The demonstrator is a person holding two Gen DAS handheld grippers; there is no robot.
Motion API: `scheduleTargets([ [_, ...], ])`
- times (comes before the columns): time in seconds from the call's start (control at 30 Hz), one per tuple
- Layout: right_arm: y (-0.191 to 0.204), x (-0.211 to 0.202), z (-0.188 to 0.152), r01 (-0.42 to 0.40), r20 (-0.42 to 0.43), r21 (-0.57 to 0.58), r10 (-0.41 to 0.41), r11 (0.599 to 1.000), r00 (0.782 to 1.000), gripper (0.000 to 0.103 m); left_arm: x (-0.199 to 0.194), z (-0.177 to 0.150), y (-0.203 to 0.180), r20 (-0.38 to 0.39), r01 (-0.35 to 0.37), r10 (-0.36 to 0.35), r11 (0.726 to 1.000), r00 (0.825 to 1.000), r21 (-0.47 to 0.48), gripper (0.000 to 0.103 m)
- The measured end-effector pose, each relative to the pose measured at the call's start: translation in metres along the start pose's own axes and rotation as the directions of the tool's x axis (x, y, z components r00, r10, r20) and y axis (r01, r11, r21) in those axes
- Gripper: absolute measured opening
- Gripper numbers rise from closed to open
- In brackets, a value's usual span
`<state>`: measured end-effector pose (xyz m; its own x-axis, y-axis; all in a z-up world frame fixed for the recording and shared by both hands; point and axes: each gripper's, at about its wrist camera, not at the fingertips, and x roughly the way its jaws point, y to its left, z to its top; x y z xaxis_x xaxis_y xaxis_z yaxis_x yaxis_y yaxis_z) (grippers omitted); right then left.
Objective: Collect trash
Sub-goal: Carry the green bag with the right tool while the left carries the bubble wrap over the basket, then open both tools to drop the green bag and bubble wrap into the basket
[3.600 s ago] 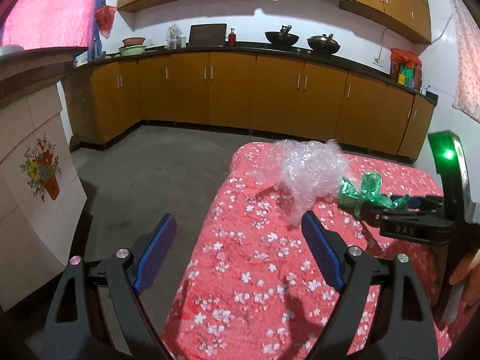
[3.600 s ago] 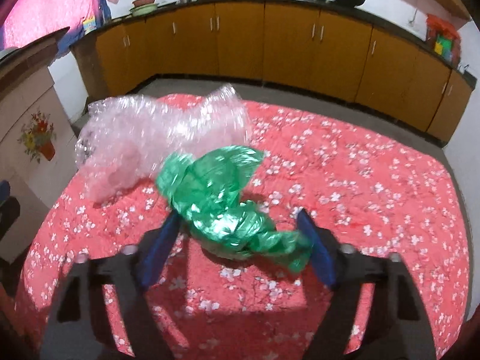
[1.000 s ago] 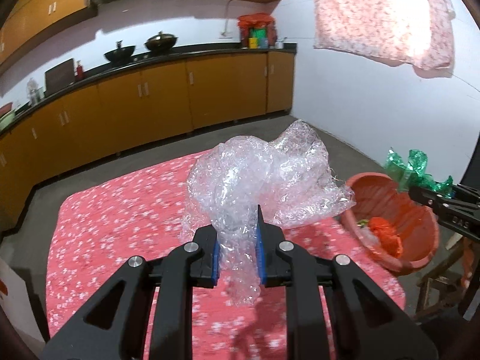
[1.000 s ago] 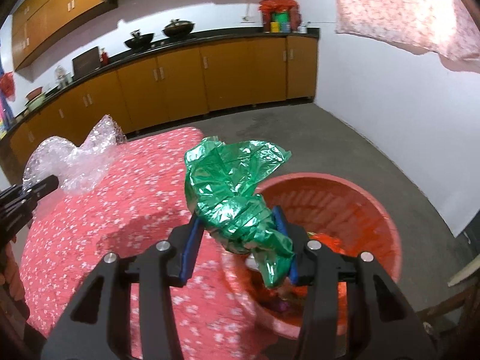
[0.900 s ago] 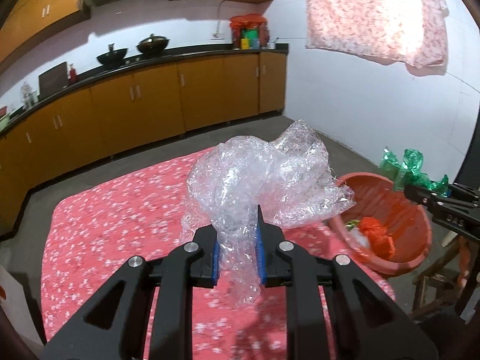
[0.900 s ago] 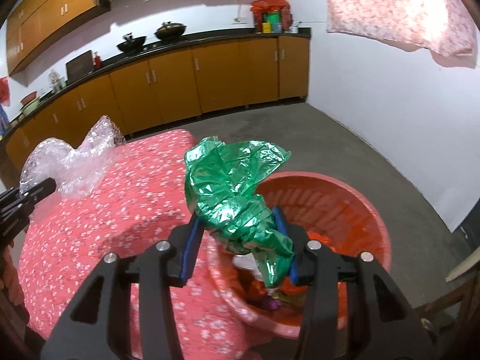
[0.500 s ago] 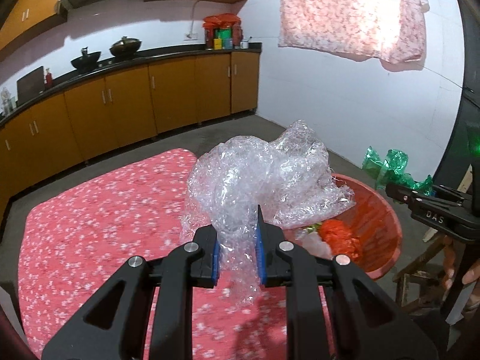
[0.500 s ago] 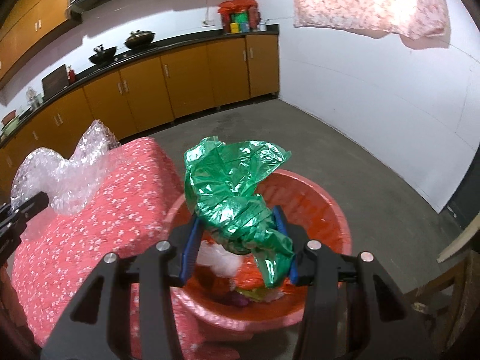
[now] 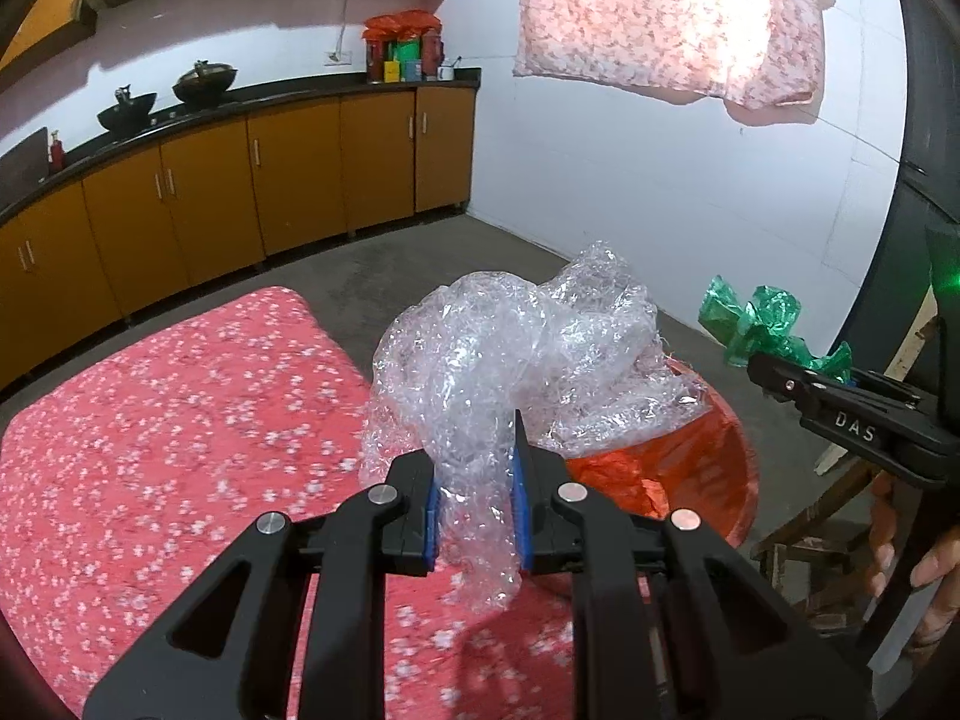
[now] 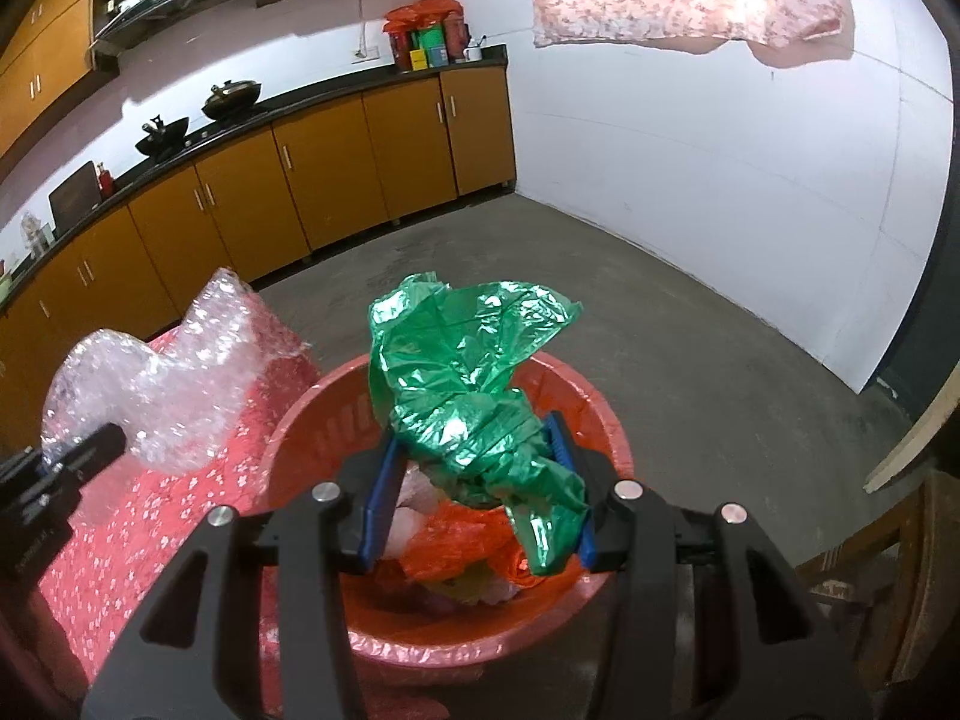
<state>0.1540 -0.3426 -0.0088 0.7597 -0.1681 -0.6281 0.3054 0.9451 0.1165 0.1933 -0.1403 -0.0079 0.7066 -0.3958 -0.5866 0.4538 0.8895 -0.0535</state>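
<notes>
From the left wrist view, the left gripper (image 9: 474, 507) has its blue pads clamped narrow on a crumpled wad of clear bubble wrap (image 9: 516, 372), which bulges above the jaws and hangs a little below them. It hovers over the edge of a table under a red cloth with small white flowers (image 9: 180, 420), and behind the wad shows part of a round orange-red plastic basket (image 9: 714, 456). Only this view shows the side of the right gripper (image 9: 780, 375), marked "DAS" in white letters, a green light above it, and the fingers of the person's hand (image 9: 918, 558) on its handle. A tuft of the crumpled shiny green plastic bag (image 9: 762, 324) sticks up from it.

From the right wrist view, the right gripper (image 10: 477, 495) is closed partway on the green bag (image 10: 474, 396), pads pressing both sides, directly above the basket (image 10: 300, 420). Only here is the inside of the basket visible: orange, white and pale scraps lie in it. The left gripper (image 10: 78, 450) enters at the left with the bubble wrap (image 10: 162, 390) above the cloth (image 10: 150, 516).

Around them are a grey concrete floor, orange-brown cabinets under a dark counter with two black woks, white walls, and a pink flowered curtain over a bright window. Wooden furniture stands at the right edge.
</notes>
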Motion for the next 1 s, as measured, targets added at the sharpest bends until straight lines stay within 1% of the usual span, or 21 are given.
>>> scheduleTargets([
  [0.23, -0.01, 0.007, 0.003, 0.0, 0.002, 0.029, 0.0, 1.0, 1.0, 0.046, 0.017, 0.001, -0.018, -0.023, 0.032, -0.032, 0.999, 0.999, 0.014, 0.018],
  [0.43, -0.011, 0.012, 0.003, -0.007, 0.004, 0.048, 0.007, 0.999, 1.0, 0.046, 0.031, 0.003, -0.027, -0.041, 0.049, -0.048, 0.999, 0.998, 0.016, 0.018],
  [0.77, -0.02, 0.019, 0.009, -0.049, 0.03, 0.099, 0.046, 0.994, 0.998, 0.046, 0.054, 0.002, -0.039, -0.076, 0.071, -0.069, 0.997, 0.995, 0.029, 0.018],
  [0.9, -0.025, 0.025, 0.01, -0.064, 0.028, 0.114, 0.061, 0.991, 0.998, 0.048, 0.064, 0.002, -0.042, -0.099, 0.074, -0.069, 0.996, 0.993, 0.048, 0.019],
  [0.97, -0.029, 0.028, 0.009, -0.083, 0.023, 0.125, 0.081, 0.989, 0.996, 0.049, 0.067, 0.0, -0.042, -0.106, 0.073, -0.068, 0.996, 0.992, 0.045, 0.021],
  [1.0, -0.03, 0.029, 0.009, -0.094, 0.022, 0.129, 0.092, 0.987, 0.996, 0.05, 0.069, -0.001, -0.041, -0.114, 0.078, -0.073, 0.996, 0.991, 0.04, 0.027],
])
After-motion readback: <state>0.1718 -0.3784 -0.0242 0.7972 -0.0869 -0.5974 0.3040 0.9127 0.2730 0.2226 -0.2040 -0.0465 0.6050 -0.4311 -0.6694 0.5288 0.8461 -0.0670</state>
